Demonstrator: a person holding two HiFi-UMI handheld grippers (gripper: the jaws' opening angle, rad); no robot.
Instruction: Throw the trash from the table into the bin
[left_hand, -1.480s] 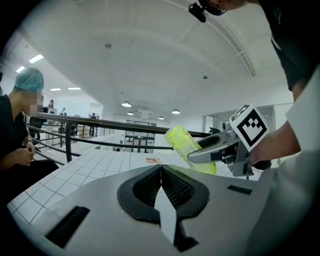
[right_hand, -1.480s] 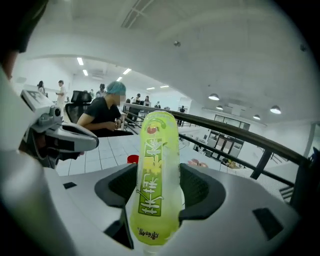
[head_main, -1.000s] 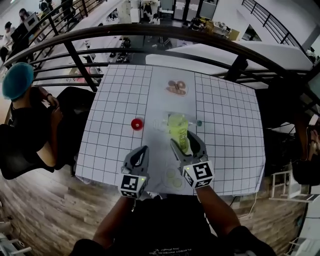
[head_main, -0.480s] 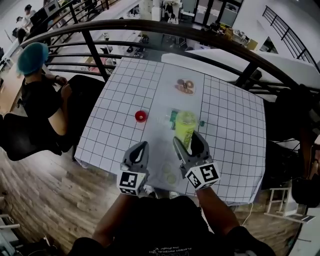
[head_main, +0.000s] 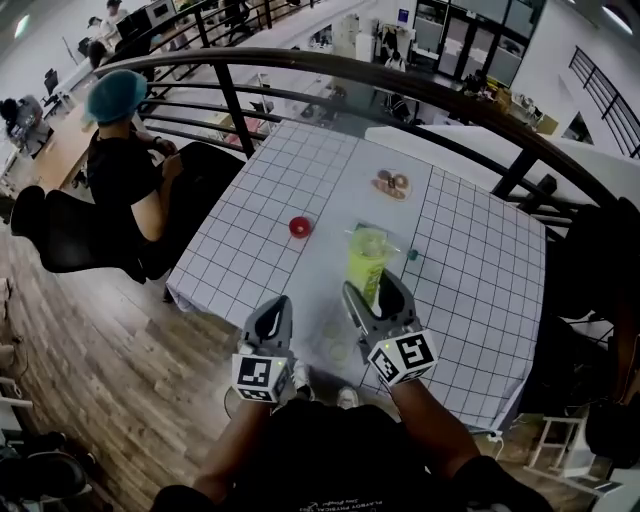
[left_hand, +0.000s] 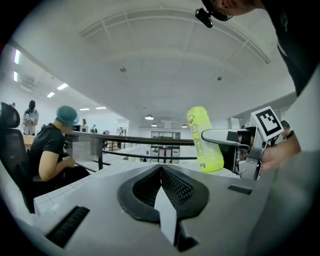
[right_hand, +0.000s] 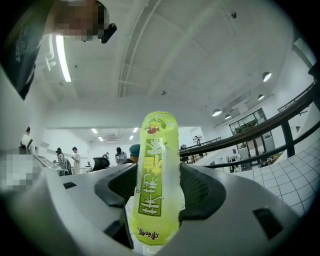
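- one bottle (right_hand: 156, 180) – yellow-green, printed label. It's the only one I count, and it sits over the near-middle part of the table in the head view.
- it's right between the jaws of the right gripper (head_main: 375, 290). They're spread wide and pinching it around the middle, one pad on each side, with both ends of the bottle sticking out past them.
- long axis is roughly upright, crosswise to the jaws. In the left gripper view it leans a bit, upper end tipped toward the left side of that picture. Can't tell which end has the cap.
- two grippers total. The left gripper (head_main: 273, 312) is pressed together with nothing in it, beside the right one and apart from the bottle.
- one table (head_main: 470, 300), covered in a white cloth with a black grid.
- on it, past the bottle: one small red round thing (head_main: 299, 227) off to the left, one little green bit (head_main: 411, 254) just right of the bottle, and one cluster of brown round snacks (head_main: 392, 183) further back – can't count those.
- one dark curved railing (head_main: 330, 65) runs behind the table.
- one person in a teal cap (head_main: 125, 170) is sitting at the left, well apart from the grippers.
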